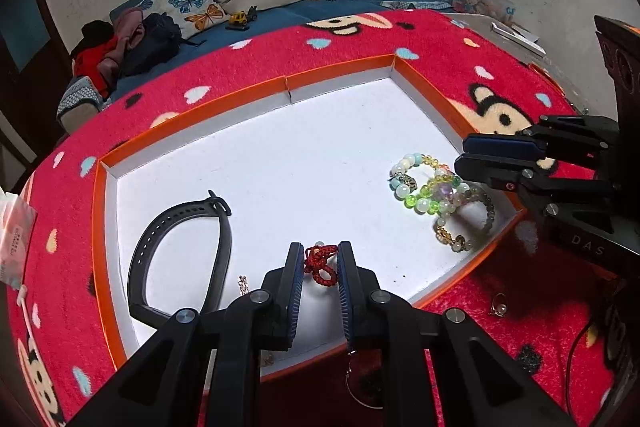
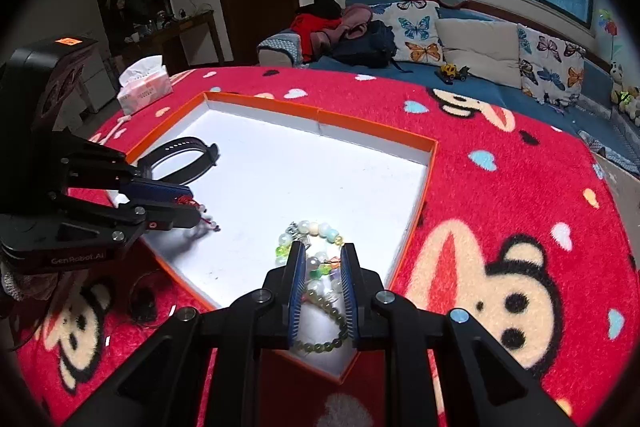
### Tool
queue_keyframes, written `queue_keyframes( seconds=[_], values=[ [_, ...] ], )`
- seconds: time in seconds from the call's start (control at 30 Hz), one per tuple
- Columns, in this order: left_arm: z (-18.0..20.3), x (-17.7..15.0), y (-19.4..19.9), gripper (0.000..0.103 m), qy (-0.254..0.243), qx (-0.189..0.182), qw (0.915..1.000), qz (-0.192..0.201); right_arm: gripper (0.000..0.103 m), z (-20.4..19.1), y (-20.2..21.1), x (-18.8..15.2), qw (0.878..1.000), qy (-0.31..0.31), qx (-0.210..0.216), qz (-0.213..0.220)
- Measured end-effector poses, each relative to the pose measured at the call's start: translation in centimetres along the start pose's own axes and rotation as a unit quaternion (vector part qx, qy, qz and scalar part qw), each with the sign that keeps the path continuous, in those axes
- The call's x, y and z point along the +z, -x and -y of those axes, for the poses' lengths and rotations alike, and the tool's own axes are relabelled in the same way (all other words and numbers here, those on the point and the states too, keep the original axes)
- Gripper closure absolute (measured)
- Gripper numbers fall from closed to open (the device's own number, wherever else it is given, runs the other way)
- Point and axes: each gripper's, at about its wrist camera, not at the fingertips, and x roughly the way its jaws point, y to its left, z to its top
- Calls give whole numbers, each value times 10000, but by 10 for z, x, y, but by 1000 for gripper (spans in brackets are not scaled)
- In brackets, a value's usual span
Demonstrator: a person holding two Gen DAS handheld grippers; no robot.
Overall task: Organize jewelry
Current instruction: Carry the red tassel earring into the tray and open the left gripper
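While the left gripper (image 1: 318, 263) sits at the bottom centre of its own view, its jaws stand narrow around a red cord bracelet (image 1: 320, 264), the knotted cord pinched between the blue pads; in the right wrist view the same left gripper (image 2: 191, 209) reaches in from the left edge, with red cord and small pale beads poking out past its tips above the white floor of the orange-rimmed tray (image 1: 340, 71); the tray rests on a red cartoon-print cloth (image 1: 440, 39). Lower left of the left view, a black watch band (image 1: 176, 247) lies looped inside the tray, just beside the gripper's left finger; a thin chain (image 1: 243, 285) lies between them. At the right of that view the right gripper (image 1: 466, 155) hovers just above a heap of beaded bracelets (image 1: 436, 195) in the tray's right corner; in its own view the right gripper (image 2: 322, 267) has its jaws narrow, the beads showing between and below the fingers; whether the pads grip a strand I cannot tell.
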Motion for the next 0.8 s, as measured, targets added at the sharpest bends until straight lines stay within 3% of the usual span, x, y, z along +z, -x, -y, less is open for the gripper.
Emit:
queue_keyframes(
  seconds=[0.13, 0.2, 0.27, 0.47, 0.8],
  values=[
    [0, 0, -3, 82, 16, -51, 10000, -69, 82, 1, -1, 1, 10000, -21, -31, -4],
    [1, 0, -3, 62, 3, -36, 10000, -65, 82, 2, -1, 2, 10000, -37, -39, 0],
    [2, 0, 0, 54, -6, -32, 10000, 19, 82, 2, -1, 1, 10000, -68, -24, -6],
    [3, -1, 7, 54, -10, 14, 9999, 100, 79, 3, 1, 1, 9999, -96, -68, -40],
    [8, -15, 44, 53, 38, 49, 9995, 294, 65, -6, 25, -5, 9999, -69, -89, 116]
  ],
)
